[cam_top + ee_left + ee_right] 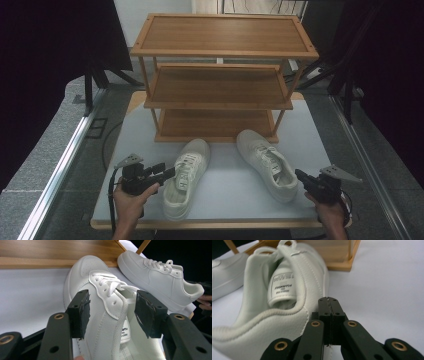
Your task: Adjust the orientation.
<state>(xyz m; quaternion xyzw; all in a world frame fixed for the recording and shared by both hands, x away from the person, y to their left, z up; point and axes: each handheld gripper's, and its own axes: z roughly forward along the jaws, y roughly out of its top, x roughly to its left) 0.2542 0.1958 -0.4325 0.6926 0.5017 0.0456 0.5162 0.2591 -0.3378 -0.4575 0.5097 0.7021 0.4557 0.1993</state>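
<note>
Centrally on the pale grey, matte tabletop (pixel 230 192) lay two white leather-look sneakers, both low-cut, smooth-skinned and stitched in neat rows, with flat woven laces and thick rubbery soles. In the high view the left sneaker (pixel 186 176) sat at about seven o'clock from the table's middle, its rounded, perforated toe pointing toward twelve o'clock at the rack, while the right sneaker (pixel 267 164) lay at about four o'clock, toe angled toward eleven o'clock. Behind them, at twelve o'clock, stood a three-tier wooden shoe rack (pixel 220 80) of warm brown slats in lighter, square-edged framing, its bottom shelf just beyond both toes. The left gripper (pixel 167 172), black and blocky with a grey three-cornered plate on top, was held by the person's left hand (pixel 131 196) at the left sneaker's nine o'clock side; its jaws stood wide apart, straddling the sneaker's lace area and collar without pressing, and their dark pads (pixel 82 312) looked rough and torn at the edges. A white printed label showed inside that sneaker's tongue. The right gripper (pixel 298 175) sat in the right hand (pixel 331 212) at the right sneaker's heel, at about four o'clock from it; its jaws were pressed fully together with nothing between them, just beside the padded, ribbed heel collar (pixel 274 315), whose grain looked soft and pebbled up close.
</note>
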